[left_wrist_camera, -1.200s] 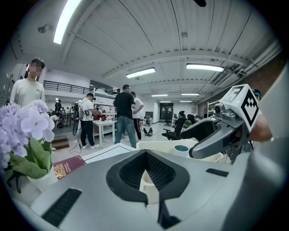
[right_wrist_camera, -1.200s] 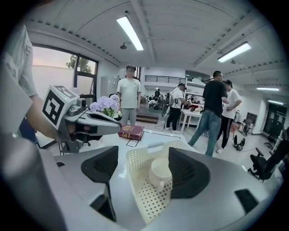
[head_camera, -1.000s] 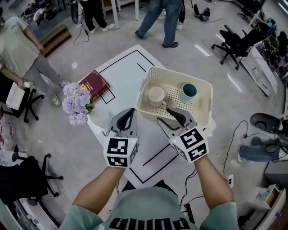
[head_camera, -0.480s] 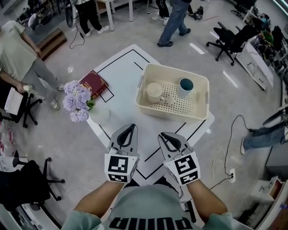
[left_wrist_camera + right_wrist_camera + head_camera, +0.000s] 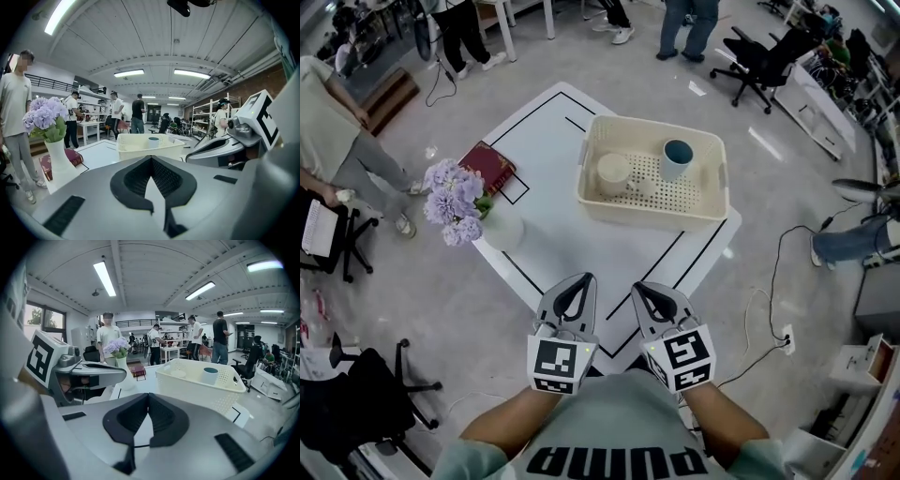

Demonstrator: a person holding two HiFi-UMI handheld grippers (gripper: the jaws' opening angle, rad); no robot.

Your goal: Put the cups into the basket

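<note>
The left tool is clenched on nothing, pads meeting in a tight V, and it hangs over the near edge of the white bench. The right tool sits just beside it at its 3 o'clock. Its jaws have just been closing and they're together now, also with nothing between them.

Across the bench there are purple flowers in a white vase at about 10 o'clock from the tools. A red book lies just past them, and the basket is up at 12 to 1 o'clock. Both cups are already in it. The cream cup is on the basket's 9 o'clock side and the teal cup is near its 1 o'clock corner. Both are mouth-up and apart from each other.

So I'd say the job is basically done and this is the wrap-up bit. To do it well, keep both tools clear of the basket rim. Don't drift toward 10 o'clock, where that top-heavy vase could tip. Then give the cups one last look for a lean.

On the views, only the head view shows where each cup sits on the basket floor. In the left gripper view I can only make out the teal cup's top over the basket wall, but the vase shows side-on there. The right gripper view catches both cups' rims. Each gripper view also shows its own pads touching, which the head view doesn't really give you.
</note>
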